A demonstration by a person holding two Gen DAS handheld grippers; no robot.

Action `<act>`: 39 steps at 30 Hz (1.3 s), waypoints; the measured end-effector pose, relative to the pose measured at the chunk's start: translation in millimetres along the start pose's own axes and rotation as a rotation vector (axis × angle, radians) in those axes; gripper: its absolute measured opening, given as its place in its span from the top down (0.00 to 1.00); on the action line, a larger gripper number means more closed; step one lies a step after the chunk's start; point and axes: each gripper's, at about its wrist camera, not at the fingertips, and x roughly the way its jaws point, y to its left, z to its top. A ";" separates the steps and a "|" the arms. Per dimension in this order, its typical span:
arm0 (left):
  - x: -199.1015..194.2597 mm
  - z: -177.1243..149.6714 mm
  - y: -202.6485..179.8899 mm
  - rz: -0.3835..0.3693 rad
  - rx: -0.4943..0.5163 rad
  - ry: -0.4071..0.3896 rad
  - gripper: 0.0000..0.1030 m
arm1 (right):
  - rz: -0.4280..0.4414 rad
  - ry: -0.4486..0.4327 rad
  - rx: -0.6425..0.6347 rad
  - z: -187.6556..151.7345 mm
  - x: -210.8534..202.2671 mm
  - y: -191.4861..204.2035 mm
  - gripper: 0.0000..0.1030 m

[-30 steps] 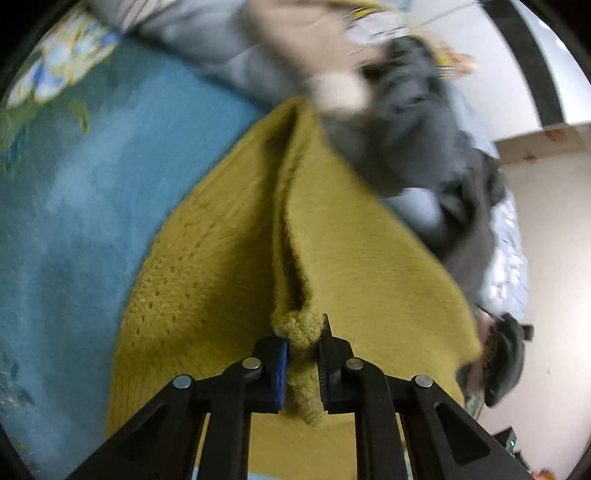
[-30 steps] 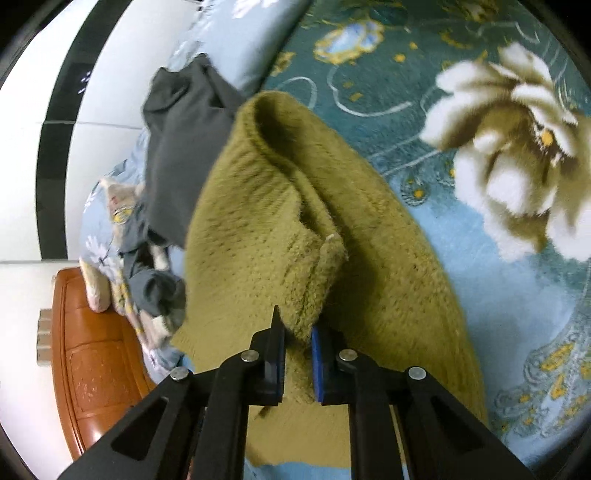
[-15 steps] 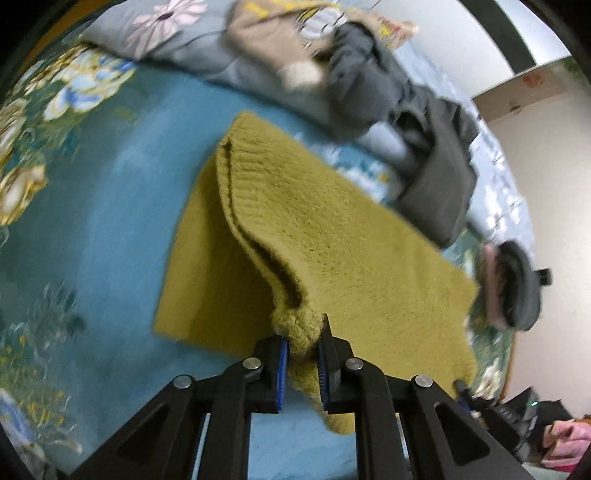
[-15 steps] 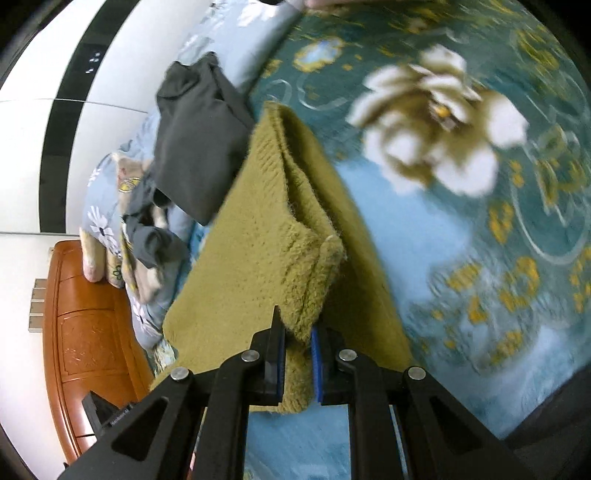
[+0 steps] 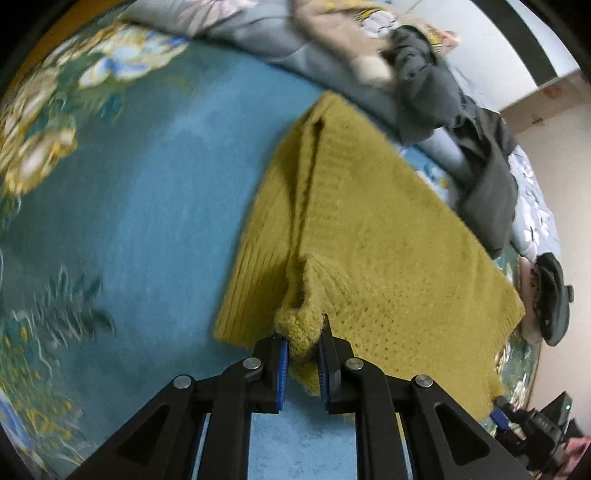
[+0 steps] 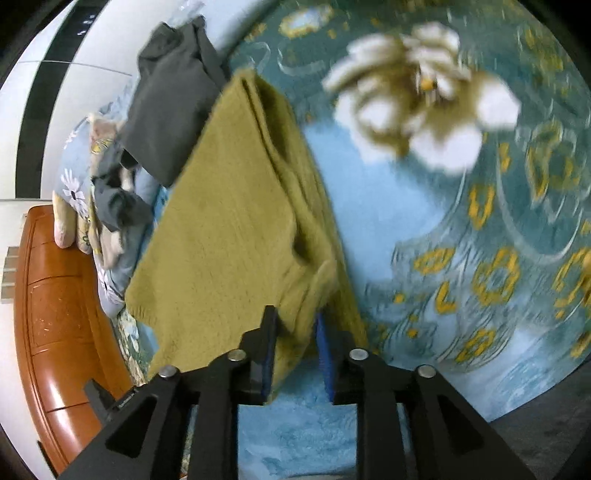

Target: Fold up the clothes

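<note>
A mustard-yellow knitted sweater (image 5: pixel 376 243) lies folded over on a blue floral blanket (image 5: pixel 147 206). My left gripper (image 5: pixel 302 343) is shut on a bunched corner of the sweater at its near edge. In the right wrist view the same sweater (image 6: pixel 229 221) stretches away from me. My right gripper (image 6: pixel 295 332) has its jaws a little apart around the sweater's edge, and the cloth still sits between them.
A heap of dark grey clothes (image 5: pixel 480 155) and beige garments (image 5: pixel 332 22) lies beyond the sweater. Dark clothes (image 6: pixel 166 103) also show in the right wrist view, beside a wooden headboard (image 6: pixel 55 332). The other gripper's tip (image 5: pixel 498 417) shows at lower right.
The sweater has come down flatter onto the blanket with both grippers. The right gripper's jaws have widened slightly around the cloth. The left stays clamped.
</note>
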 end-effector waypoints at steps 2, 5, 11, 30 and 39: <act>-7.8 4.7 -12.5 -0.002 0.052 -0.012 0.86 | -0.025 -0.017 -0.002 4.9 -5.4 -1.4 0.73; -12.3 12.5 -35.8 0.036 0.176 -0.037 0.86 | 0.004 0.017 0.025 7.7 3.6 -5.5 0.72; 4.7 22.8 -30.7 0.018 0.104 0.035 0.86 | -0.023 0.030 0.070 7.4 19.0 -14.7 0.62; -34.7 59.6 -73.1 -0.031 0.022 0.003 0.88 | 0.062 0.028 0.066 20.7 -4.2 3.5 0.90; -20.0 39.4 -33.1 0.072 0.075 -0.041 0.87 | 0.049 -0.032 -0.113 13.8 -14.8 29.0 0.90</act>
